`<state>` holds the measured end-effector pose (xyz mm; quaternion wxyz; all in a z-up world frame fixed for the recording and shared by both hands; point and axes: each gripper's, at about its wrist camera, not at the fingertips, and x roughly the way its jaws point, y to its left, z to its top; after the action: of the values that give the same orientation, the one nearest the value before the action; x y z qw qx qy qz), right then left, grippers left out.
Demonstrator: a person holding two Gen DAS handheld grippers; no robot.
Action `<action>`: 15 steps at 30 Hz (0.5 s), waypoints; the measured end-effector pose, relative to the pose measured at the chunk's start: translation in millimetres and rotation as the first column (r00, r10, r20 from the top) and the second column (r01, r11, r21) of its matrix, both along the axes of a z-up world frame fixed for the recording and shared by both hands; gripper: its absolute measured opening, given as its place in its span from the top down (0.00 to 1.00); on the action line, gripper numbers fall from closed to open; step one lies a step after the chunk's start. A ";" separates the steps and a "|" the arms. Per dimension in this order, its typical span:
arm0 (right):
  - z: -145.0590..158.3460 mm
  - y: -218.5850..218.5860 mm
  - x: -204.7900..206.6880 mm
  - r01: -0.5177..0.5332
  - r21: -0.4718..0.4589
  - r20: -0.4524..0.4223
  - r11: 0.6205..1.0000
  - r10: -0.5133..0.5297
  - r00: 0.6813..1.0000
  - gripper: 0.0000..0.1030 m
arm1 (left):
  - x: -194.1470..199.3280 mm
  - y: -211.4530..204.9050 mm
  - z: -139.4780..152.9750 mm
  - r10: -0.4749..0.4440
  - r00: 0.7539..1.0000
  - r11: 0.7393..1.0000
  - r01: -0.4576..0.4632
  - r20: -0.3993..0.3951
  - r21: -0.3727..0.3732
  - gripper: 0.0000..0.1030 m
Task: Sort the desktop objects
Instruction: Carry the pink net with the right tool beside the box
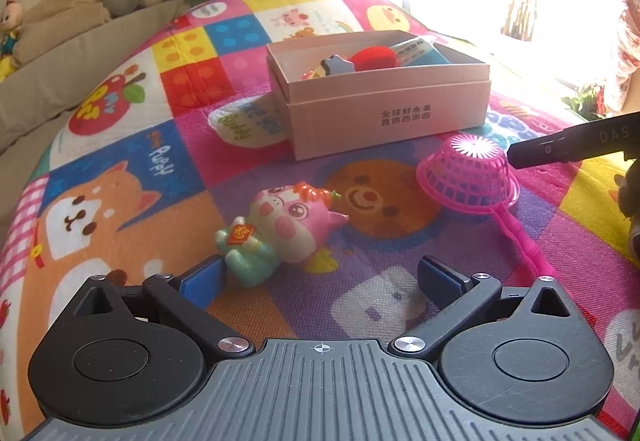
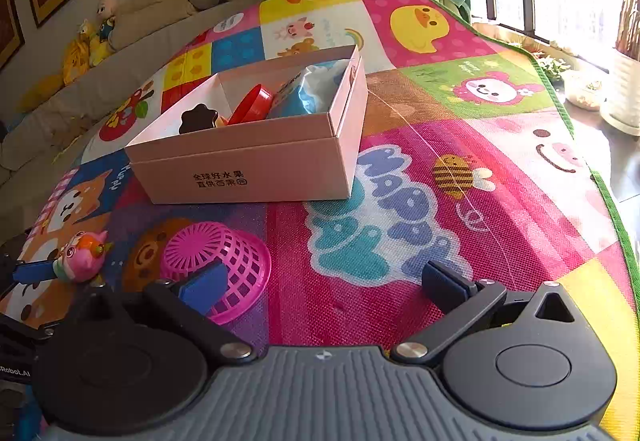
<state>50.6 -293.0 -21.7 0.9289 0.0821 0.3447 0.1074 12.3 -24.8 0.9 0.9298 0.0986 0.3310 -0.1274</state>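
We see two views over a surface covered by a bright cartoon play mat [image 1: 168,89]. In the left wrist view, the left tongs [image 1: 320,281] sit at the bottom of the frame, spread wide and holding nothing; the blue pad of one finger touches or nearly touches the green base of a pink cat figurine [image 1: 280,233], which lies on its side at lower centre. To the right of it lies a pink plastic strainer [image 1: 468,173], mouth down, its handle running toward the lower right. Above both, at centre, stands an open pink cardboard box [image 1: 384,109] (printed characters on its front) holding a red toy, a dark star shape and a blue packet. In the right wrist view, the right tongs [image 2: 324,281] are likewise spread and empty, with the strainer just beyond the left finger and the box in the upper left.
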 end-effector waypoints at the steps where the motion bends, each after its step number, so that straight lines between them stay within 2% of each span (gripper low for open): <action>1: -0.1 -1.7 0.1 -0.003 0.010 0.000 1.000 0.003 1.000 0.00 | 0.7 0.2 -0.1 0.003 1.000 1.000 -0.003 -0.002 -0.002 0.00; 6: -0.3 -8.5 -1.1 0.000 0.060 0.006 0.998 0.000 1.000 0.00 | 4.6 6.5 -1.0 0.020 0.999 0.999 -0.021 -0.026 -0.034 0.00; 10: 0.3 -4.6 -0.7 -0.005 0.036 0.003 0.999 0.005 1.000 0.00 | 8.5 11.8 -1.8 0.023 0.998 0.997 -0.027 -0.055 -0.069 0.00; 15: 4.3 -1.4 -4.7 -0.027 0.004 0.012 1.000 0.027 1.000 0.00 | 8.6 11.7 -2.2 0.022 0.998 0.997 -0.026 -0.058 -0.069 0.00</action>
<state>45.8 -294.4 -17.4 0.9293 0.0789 0.3400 0.1210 20.9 -13.1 -1.2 0.9242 0.0584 0.3540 -0.1306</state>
